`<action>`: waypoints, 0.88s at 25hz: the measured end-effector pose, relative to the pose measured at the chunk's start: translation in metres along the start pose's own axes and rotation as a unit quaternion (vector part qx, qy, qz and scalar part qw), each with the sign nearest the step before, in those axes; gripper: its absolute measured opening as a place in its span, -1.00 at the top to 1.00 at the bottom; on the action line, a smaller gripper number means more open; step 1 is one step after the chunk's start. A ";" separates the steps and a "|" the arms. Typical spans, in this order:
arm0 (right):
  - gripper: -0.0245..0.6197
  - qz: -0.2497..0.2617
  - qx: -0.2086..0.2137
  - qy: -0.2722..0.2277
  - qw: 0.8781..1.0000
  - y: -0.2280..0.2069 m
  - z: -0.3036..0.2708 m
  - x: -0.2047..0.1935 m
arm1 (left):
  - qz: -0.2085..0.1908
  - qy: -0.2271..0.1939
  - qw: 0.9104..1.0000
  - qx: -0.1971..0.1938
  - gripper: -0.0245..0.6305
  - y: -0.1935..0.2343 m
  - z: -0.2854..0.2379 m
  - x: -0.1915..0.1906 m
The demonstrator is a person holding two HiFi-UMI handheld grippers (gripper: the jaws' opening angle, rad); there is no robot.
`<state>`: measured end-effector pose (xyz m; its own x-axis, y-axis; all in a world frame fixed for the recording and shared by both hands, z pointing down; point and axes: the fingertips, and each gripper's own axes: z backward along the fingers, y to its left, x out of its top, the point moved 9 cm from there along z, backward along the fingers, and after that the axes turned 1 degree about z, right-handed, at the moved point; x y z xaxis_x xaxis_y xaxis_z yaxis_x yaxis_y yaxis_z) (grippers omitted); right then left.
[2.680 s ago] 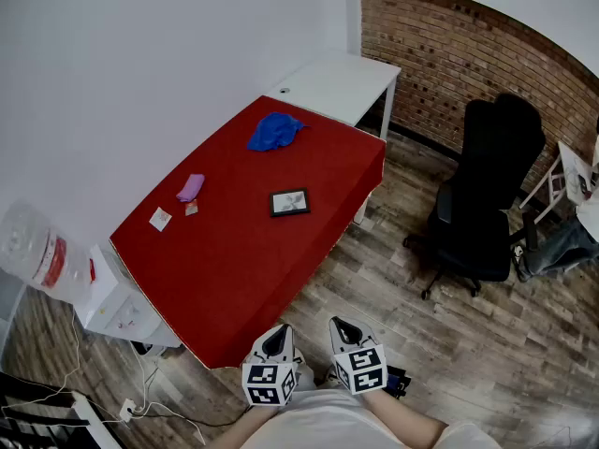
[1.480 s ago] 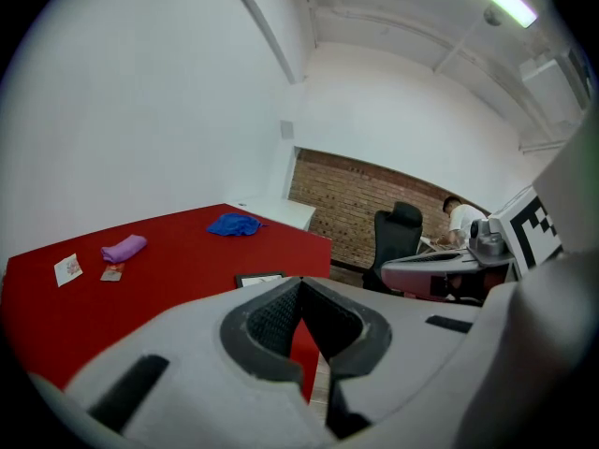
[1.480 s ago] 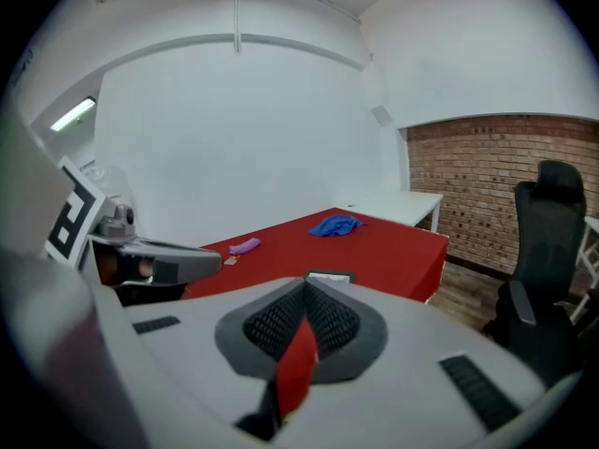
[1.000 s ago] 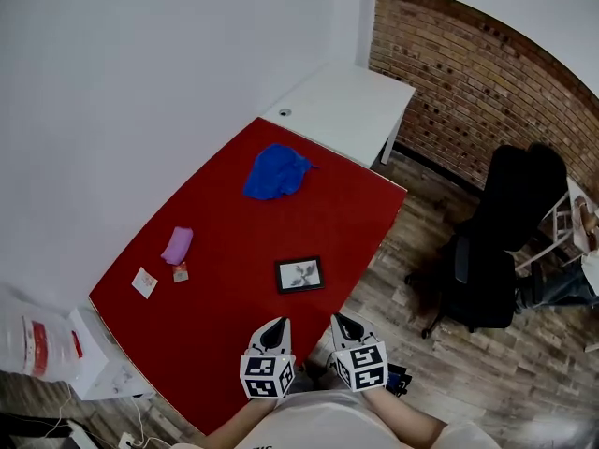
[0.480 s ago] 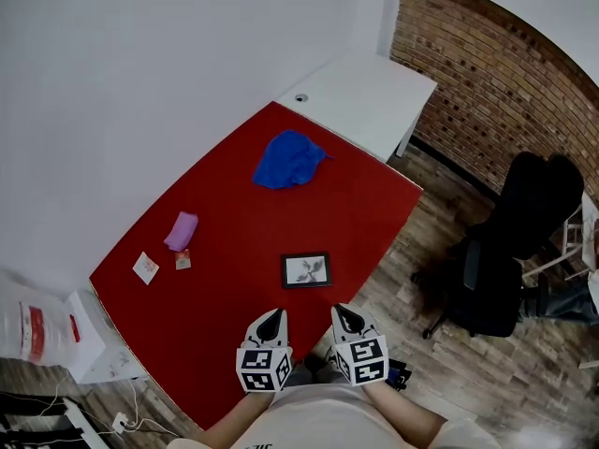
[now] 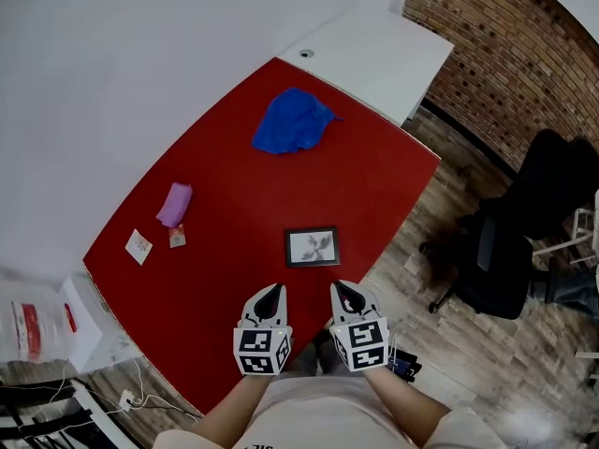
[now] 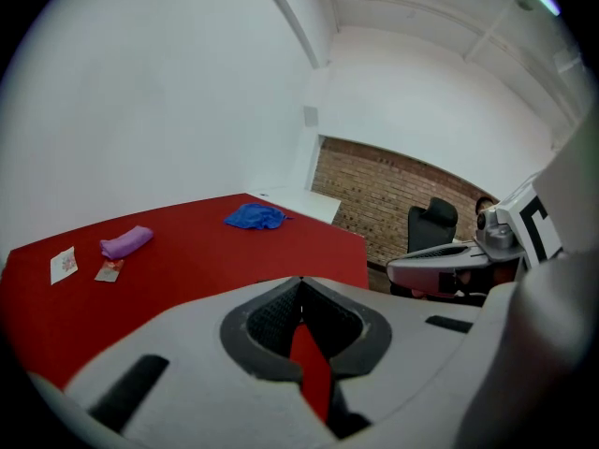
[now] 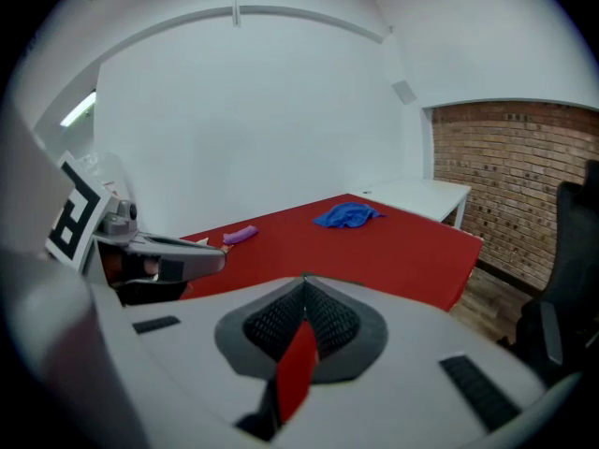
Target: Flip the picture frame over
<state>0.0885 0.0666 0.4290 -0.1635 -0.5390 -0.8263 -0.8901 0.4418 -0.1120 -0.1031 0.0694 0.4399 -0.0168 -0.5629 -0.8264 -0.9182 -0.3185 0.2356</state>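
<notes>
A small black picture frame lies picture side up on the red table, near its right edge. My left gripper and right gripper hang side by side just short of the frame, over the table's near part, both shut with nothing in them. In the left gripper view the jaws meet at the tips, and the right gripper shows at the right. The right gripper view shows its own jaws closed and the left gripper at the left. Neither gripper view shows the frame.
A blue cloth lies at the table's far end and a purple roll with small packets at its left side. A white desk adjoins the far end. A black office chair stands on the wooden floor at the right.
The view has closed in on the table. The frame now lies nearer to both grippers, which have come forward over the table's near part, still shut.
</notes>
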 end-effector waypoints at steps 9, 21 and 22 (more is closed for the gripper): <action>0.91 -0.004 -0.005 0.020 1.000 0.003 -0.050 -0.008 | -0.003 0.021 1.000 -0.014 0.91 0.019 -0.037 -0.013; 0.90 -0.030 -0.018 0.055 0.998 0.018 -0.131 -0.019 | 0.009 0.038 0.999 -0.006 0.91 0.056 -0.059 -0.030; 0.90 -0.033 -0.019 0.058 0.998 0.020 -0.137 -0.021 | 0.009 0.040 0.999 -0.005 0.91 0.059 -0.059 -0.032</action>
<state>0.0159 -0.0117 0.5197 -0.1509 -0.6468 -0.7476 -0.9157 0.3764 -0.1408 -0.1333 0.0233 0.5104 -0.0006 -0.6282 -0.7781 -0.9139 -0.3155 0.2554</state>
